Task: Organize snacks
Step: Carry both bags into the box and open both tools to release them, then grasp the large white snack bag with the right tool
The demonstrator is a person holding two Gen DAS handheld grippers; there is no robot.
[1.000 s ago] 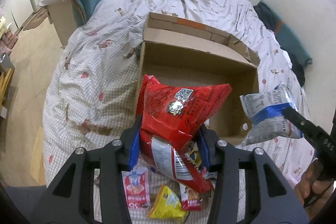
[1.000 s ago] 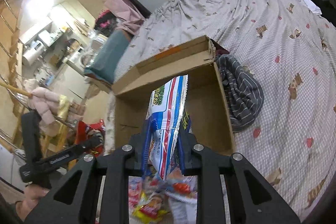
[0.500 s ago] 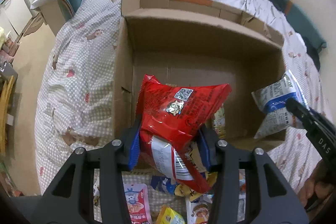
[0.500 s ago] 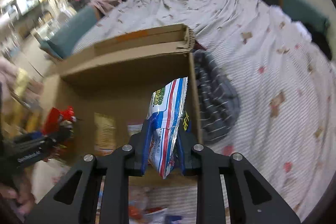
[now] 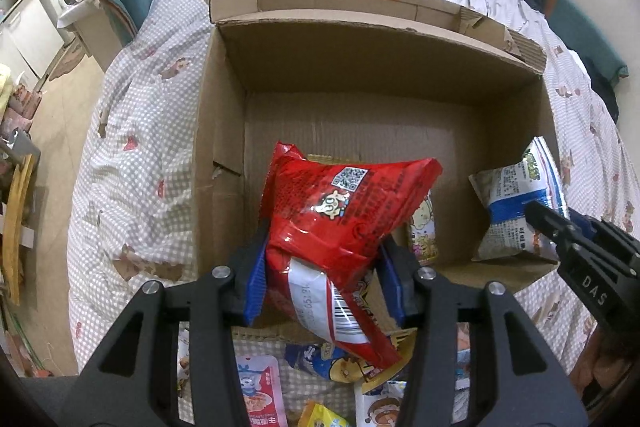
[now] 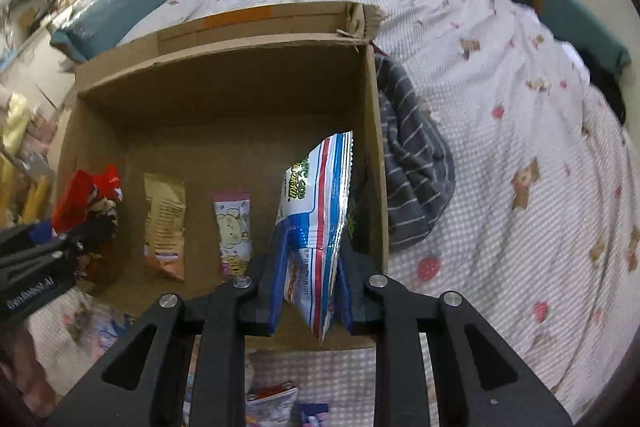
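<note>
My left claw (image 5: 322,281) is clamped on a red bag (image 5: 340,223). The bag sticks up between the two blue pads, with its top leaning to the right and its bottom end hanging down below the pads. It is held up over the near edge of the box (image 5: 360,99), a big brown cardboard one that sits open on the bed (image 5: 132,131).

My right claw (image 6: 310,291) is clamped on a white and blue bag (image 6: 316,223). This bag stands up tall between the pads, inside the right side of the box, close to the right wall. From the left camera I see the same white and blue bag (image 5: 516,211) at the right side of the box with the right claw (image 5: 560,231) on it.

Down in the box I see a tan bag (image 6: 165,223) and a small pink packet (image 6: 234,231) lying side by side on the bottom. They are between my two claws, and I am not touching them.

On the bed in front of the box there are more snacks (image 5: 320,387) in a loose pile, under my left claw. A gray striped cloth (image 6: 412,179) lies on the bed, right against the outside of the right wall of the box
</note>
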